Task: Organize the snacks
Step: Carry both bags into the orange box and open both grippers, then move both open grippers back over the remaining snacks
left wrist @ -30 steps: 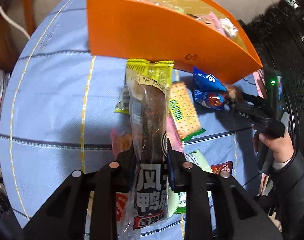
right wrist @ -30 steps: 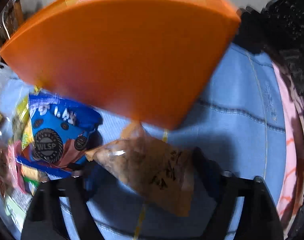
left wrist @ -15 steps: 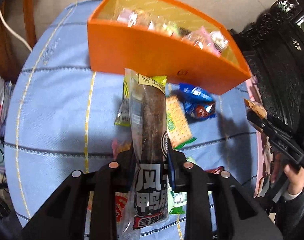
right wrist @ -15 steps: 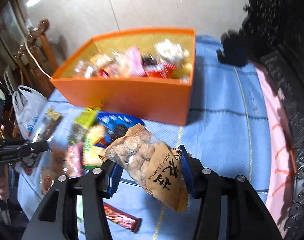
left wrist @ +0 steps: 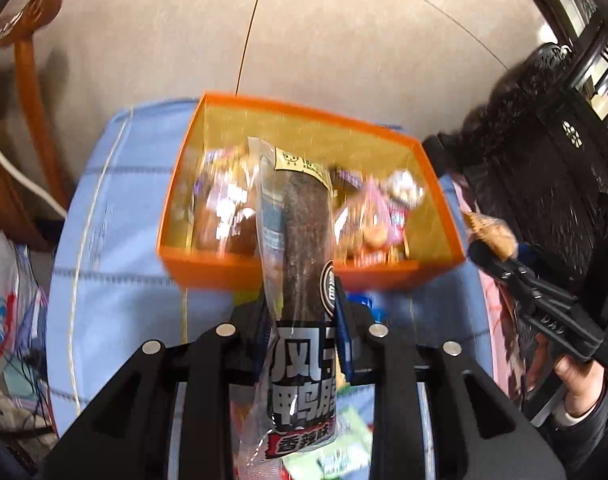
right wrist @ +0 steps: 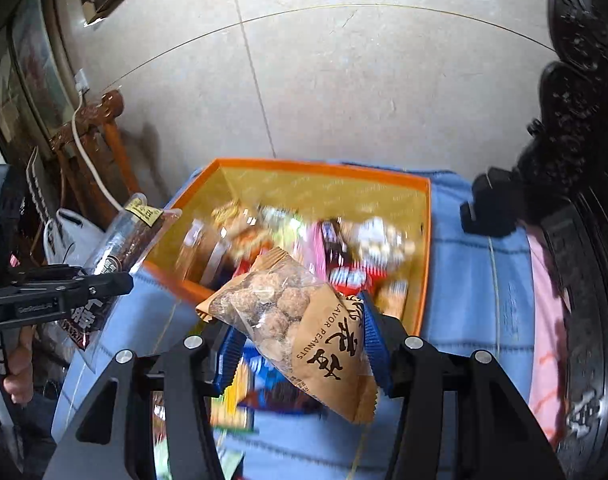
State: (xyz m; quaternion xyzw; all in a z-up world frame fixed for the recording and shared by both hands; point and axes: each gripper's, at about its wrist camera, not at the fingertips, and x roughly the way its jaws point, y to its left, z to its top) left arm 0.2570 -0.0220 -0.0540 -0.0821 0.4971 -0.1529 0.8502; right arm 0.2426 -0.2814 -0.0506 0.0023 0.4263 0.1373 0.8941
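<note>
My left gripper is shut on a long clear packet of dark duck neck, held up over the near wall of the orange box. The box holds several snack packets. My right gripper is shut on a tan bag of flavoured peanuts, raised just in front of the orange box. The right gripper also shows at the right of the left wrist view, and the left gripper with its packet at the left of the right wrist view.
The box stands on a blue quilted cloth on a round table. Loose snacks lie under the grippers. A wooden chair and a white plastic bag are left; dark carved furniture is right.
Both grippers have risen with their packets and tilted forward, so the inside of the orange box now shows. The packets now hang near the box's near edge.
</note>
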